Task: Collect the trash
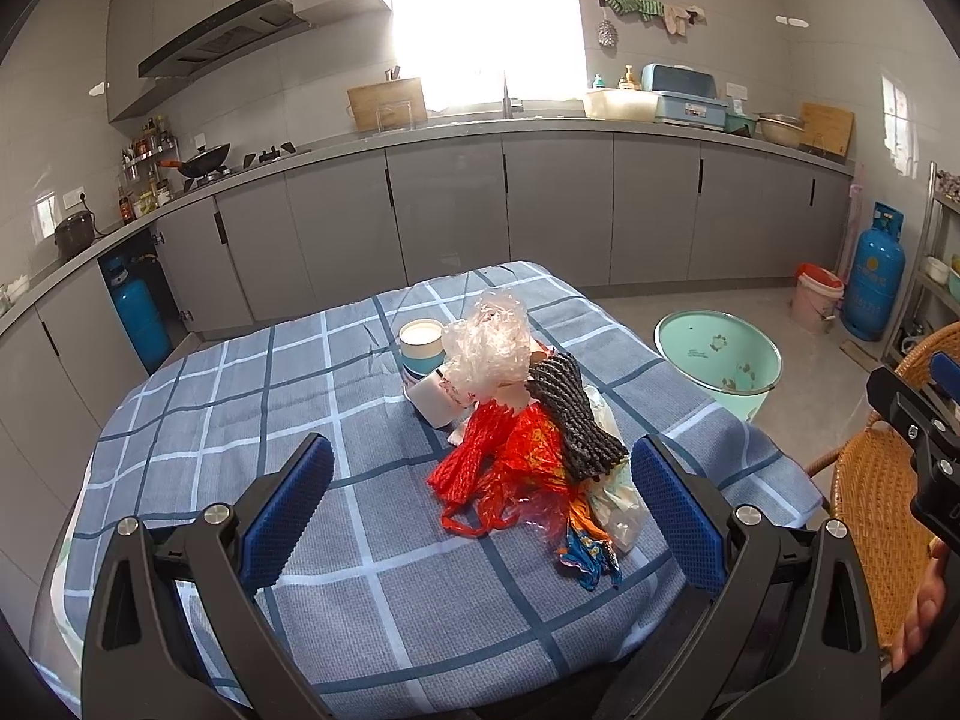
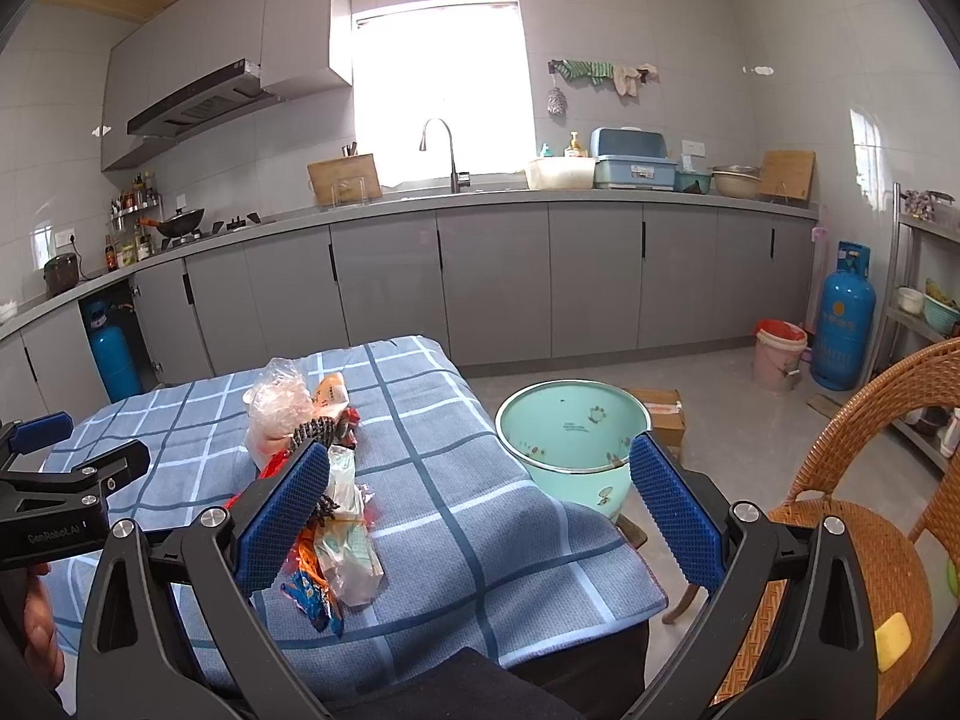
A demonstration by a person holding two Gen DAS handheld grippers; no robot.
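Note:
A heap of trash (image 1: 522, 426) lies on the blue checked tablecloth (image 1: 240, 420): clear crumpled plastic (image 1: 489, 345), a dark ribbed net (image 1: 570, 420), red netting and wrappers (image 1: 480, 468), and paper cups (image 1: 423, 345). My left gripper (image 1: 480, 516) is open, its blue pads either side of the heap's near end, a little short of it. My right gripper (image 2: 480, 516) is open above the table's right edge, with the heap (image 2: 324, 480) by its left pad. A mint-green bin (image 2: 570, 438) stands on the floor right of the table.
A wicker chair (image 2: 870, 510) stands at the right. A pink bucket (image 2: 777, 354) and a blue gas cylinder (image 2: 840, 324) are near the far wall. Grey kitchen cabinets (image 2: 480, 282) run behind. A cardboard box (image 2: 660, 414) lies behind the bin.

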